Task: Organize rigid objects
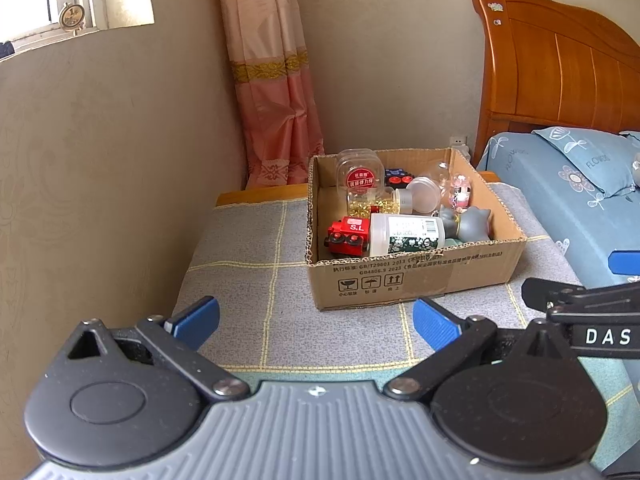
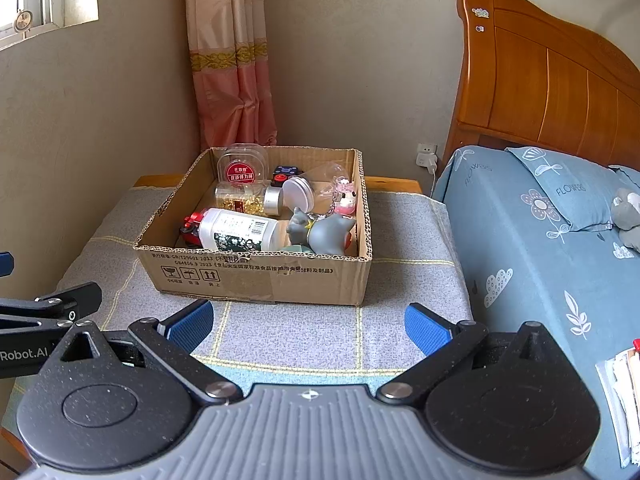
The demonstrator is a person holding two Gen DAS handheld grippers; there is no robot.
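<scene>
The left gripper [image 1: 316, 322] is held level and low over the near part of a grey checked cloth [image 1: 248, 248], its blue-padded fingers [image 1: 198, 320] spread wide apart with nothing between them. It is aimed at a cardboard box [image 1: 412, 280] set on the cloth, well clear of the fingertips.

Inside the box, from left to right, a red toy train [image 1: 347, 236] is seen lying against a white labelled bottle [image 1: 406, 234] on its side, and a grey cat figurine [image 1: 470, 224] is lodged at the right wall. Behind them a clear square tub with a red label [image 1: 359, 174], a jar of gold bits [image 1: 370, 202] and a pink keychain doll [image 1: 460, 194] are found.

The right gripper [image 2: 308, 324] is held likewise, level, just beside the left one, its fingers [image 2: 428, 326] parted and empty, pointed at the box front. To the right a bed with blue floral bedding [image 2: 532, 248] is seen.
</scene>
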